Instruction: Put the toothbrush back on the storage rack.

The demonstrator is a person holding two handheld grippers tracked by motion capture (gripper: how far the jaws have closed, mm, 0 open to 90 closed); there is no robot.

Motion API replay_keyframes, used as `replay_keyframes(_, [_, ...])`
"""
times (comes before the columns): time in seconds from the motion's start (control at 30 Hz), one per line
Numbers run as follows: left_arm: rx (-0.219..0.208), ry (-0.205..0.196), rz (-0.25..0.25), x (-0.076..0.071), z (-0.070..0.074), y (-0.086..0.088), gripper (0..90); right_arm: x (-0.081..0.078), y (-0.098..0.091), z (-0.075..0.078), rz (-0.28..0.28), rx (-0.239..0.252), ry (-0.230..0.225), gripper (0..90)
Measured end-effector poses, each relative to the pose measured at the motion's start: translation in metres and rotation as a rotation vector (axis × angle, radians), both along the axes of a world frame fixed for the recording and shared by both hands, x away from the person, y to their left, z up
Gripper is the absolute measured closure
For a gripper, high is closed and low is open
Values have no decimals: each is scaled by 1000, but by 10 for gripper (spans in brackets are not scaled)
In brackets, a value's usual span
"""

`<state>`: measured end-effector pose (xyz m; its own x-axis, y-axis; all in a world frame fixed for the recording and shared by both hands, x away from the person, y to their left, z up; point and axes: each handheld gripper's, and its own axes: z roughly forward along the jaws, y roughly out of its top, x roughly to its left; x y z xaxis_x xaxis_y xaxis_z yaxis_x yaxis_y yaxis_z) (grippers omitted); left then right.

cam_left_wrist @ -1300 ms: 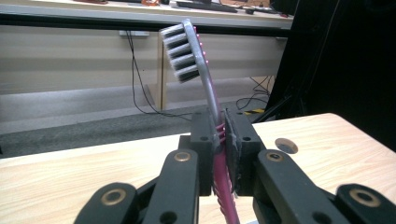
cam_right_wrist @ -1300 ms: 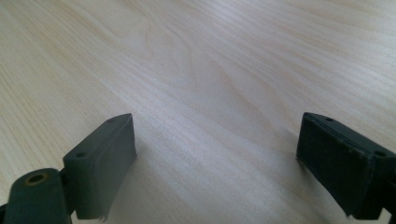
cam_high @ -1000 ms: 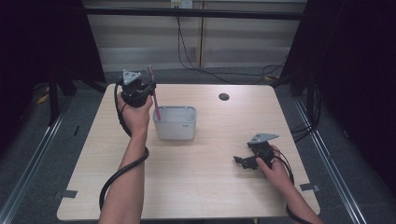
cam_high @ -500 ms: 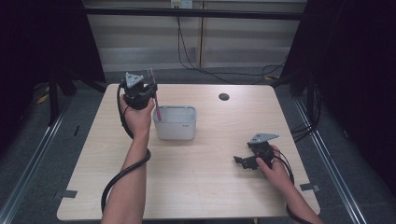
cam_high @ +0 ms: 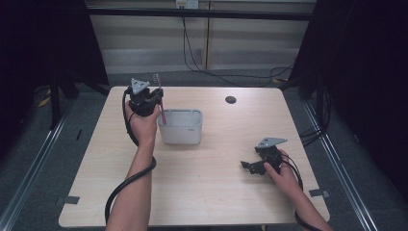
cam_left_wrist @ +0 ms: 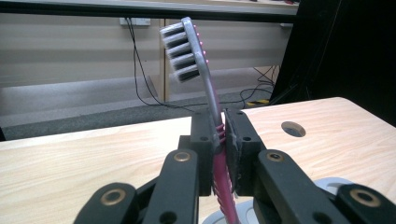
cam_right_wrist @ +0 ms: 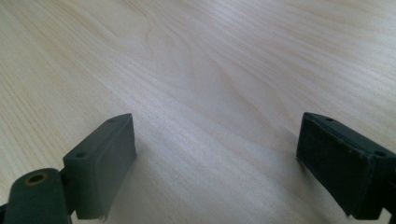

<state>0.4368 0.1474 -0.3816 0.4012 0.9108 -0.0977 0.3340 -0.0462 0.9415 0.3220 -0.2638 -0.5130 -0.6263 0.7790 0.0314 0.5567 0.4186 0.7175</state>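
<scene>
Clamping the pink-and-grey plastic toothbrush [cam_left_wrist: 212,107] upright by its handle, bristles above its jaws, the left tool [cam_high: 144,98] hovers beside the grey plastic tub [cam_high: 181,126], probably to clear its rim, while the right tool [cam_high: 260,163] rests wide open, empty, on the wooden table [cam_high: 211,183].

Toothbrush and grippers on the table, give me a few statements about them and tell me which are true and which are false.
1. The left gripper is clamped on a toothbrush. True.
2. The toothbrush's bristle head points down into the grey container. False: the bristle head points up, and the pink handle end hangs down at the container's left rim.
3. The right gripper is open with nothing between its jaws. True.
4. The right gripper is raised over the container. False: it sits low by the table, toward the near right.
5. The container stands at the table's near right corner. False: it stands left of centre, beside the left gripper.
</scene>
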Motion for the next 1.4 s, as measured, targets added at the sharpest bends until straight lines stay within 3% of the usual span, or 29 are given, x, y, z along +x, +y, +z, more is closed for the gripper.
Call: replay_keyframes(1.4, [16, 38, -13, -17, -26, -1, 823, 0, 0, 0, -1, 0, 1, 113])
